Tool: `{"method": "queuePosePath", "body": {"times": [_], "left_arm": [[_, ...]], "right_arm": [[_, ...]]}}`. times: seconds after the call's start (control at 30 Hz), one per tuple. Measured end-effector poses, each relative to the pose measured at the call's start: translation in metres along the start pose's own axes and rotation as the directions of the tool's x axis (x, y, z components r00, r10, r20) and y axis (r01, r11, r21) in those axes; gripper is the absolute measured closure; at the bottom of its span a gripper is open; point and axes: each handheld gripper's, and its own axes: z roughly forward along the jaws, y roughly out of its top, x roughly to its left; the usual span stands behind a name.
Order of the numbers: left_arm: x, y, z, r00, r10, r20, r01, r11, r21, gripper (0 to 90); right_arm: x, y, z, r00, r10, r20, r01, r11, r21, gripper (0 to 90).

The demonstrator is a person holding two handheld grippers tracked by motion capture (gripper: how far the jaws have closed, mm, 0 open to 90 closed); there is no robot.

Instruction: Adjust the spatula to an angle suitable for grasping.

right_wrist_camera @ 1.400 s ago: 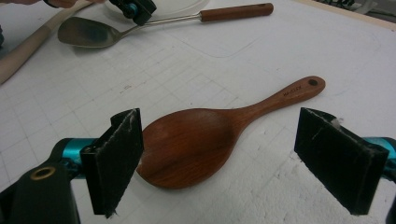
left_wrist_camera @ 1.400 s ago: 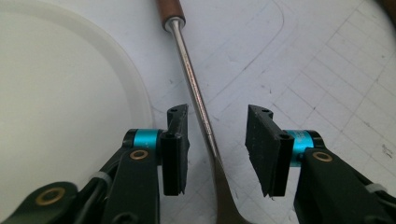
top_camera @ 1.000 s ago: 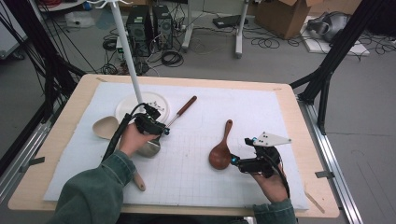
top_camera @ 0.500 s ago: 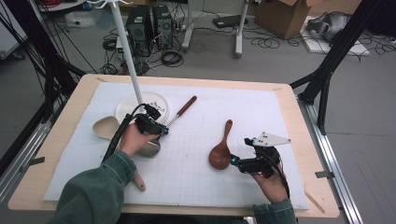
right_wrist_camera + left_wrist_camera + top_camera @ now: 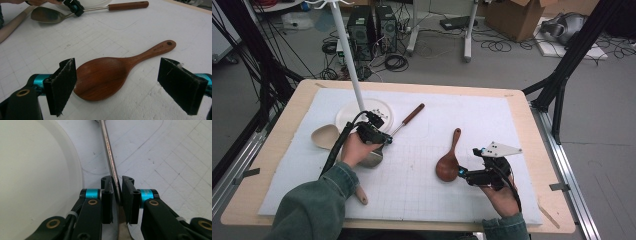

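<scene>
High view, your counter (image 5: 532, 150): white plate (image 5: 349, 116) and pale scoop (image 5: 325, 136) far left, with the white pole (image 5: 348, 55) rising by the plate. Your left gripper (image 5: 116, 192) has just been closing; its fingers (image 5: 107, 195) pinch the metal ladle (image 5: 404, 121) at the shaft, beside the plate. Your right gripper (image 5: 117, 85) stands wide, holding nothing, with the wooden spoon (image 5: 110, 72) flat just ahead, its bowl touching the left finger.

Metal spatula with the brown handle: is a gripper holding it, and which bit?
Yes. The left gripper, jaws just closing, pinches the metal spatula by its thin steel shaft, near the blade.
</scene>
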Motion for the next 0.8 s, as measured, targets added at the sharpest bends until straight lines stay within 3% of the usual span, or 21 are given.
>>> {"method": "queuePosePath", "body": {"times": [0.13,0.57,0.8], "left_arm": [[-0.003,0.001,0.001,0.9998,0.019,0.007,-0.019,0.9998,0.003,83.3],[-0.007,0.001,-0.003,0.9976,0.068,0.015,-0.068,0.9974,0.023,83.6],[-0.01,0.002,-0.008,0.9951,0.094,0.032,-0.094,0.9956,0.002,83.6]], "right_arm": [[0.0,0.0,0.0,1.0,-0.001,-0.001,0.001,1.0,0.001,14.8],[0.0,-0.001,0.001,1.0,0.0,0.0,0.0,1.0,0.004,14.8],[-0.001,-0.001,0.001,1.0,0.0,0.0,0.0,1.0,0.005,14.8]]}}
